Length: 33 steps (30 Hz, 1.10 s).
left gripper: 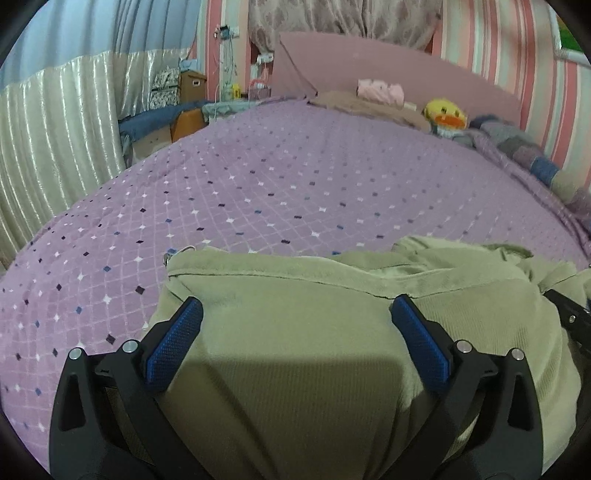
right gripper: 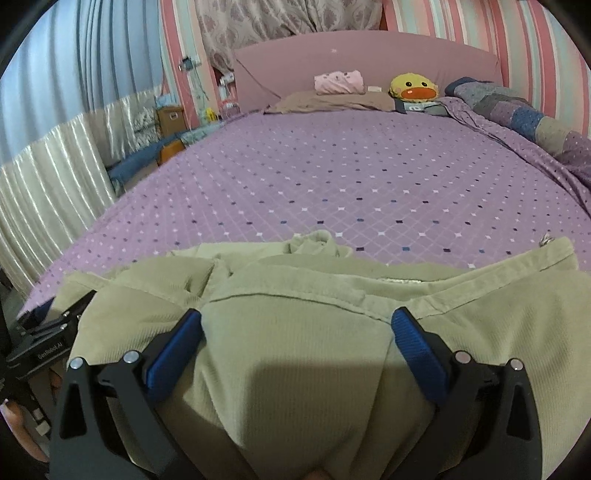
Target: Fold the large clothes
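Blue-padded jaws stand wide apart on both your left gripper (left gripper: 295, 306) and right gripper (right gripper: 295, 319), gripping nothing, each poised over the olive corduroy garment (left gripper: 295, 369). It lies rumpled, perhaps part-folded, at the near edge of the purple bedspread (left gripper: 258, 192).

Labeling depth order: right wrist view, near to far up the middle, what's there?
right hand-held gripper → green garment → purple bedspread → brown pillow → pink folded cloth → pink headboard → patterned curtain
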{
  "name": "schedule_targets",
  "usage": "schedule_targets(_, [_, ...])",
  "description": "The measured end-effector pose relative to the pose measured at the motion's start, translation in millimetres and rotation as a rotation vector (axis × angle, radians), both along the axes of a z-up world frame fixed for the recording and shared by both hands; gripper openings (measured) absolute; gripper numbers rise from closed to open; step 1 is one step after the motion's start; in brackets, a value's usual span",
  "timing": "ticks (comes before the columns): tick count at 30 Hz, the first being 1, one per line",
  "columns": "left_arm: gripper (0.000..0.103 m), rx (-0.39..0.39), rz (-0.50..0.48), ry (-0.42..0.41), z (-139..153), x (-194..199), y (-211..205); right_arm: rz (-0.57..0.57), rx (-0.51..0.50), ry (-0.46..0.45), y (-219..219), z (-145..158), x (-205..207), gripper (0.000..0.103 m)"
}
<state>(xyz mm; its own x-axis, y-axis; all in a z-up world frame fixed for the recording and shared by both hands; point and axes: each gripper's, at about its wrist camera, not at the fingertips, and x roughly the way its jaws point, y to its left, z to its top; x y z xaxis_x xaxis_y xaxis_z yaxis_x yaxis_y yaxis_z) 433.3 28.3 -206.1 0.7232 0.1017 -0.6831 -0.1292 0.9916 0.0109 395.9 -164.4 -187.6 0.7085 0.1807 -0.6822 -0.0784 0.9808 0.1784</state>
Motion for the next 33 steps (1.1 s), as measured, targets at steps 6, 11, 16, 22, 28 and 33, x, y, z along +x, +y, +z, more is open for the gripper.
schedule_targets(6, [0.100,0.049,-0.042,0.096,29,-13,-2,0.055,0.074,0.052,-29,23,-17,0.101])
schedule_targets(11, [0.100,0.079,-0.075,0.086,70,-57,2,-0.044,0.056,0.041,-71,52,-70,0.101])
schedule_targets(16, [0.100,0.020,-0.080,0.101,100,-103,14,-0.152,-0.016,0.104,-113,65,-123,0.101])
schedule_targets(22, [0.100,0.037,-0.026,0.155,98,-150,47,-0.211,-0.088,0.171,-151,61,-168,0.101])
schedule_targets(28, [0.100,-0.055,0.024,0.252,69,-183,98,-0.220,0.024,0.223,-178,47,-181,0.101])
schedule_targets(33, [0.100,-0.137,0.003,0.288,48,-189,115,-0.222,0.088,0.272,-184,12,-162,0.101])
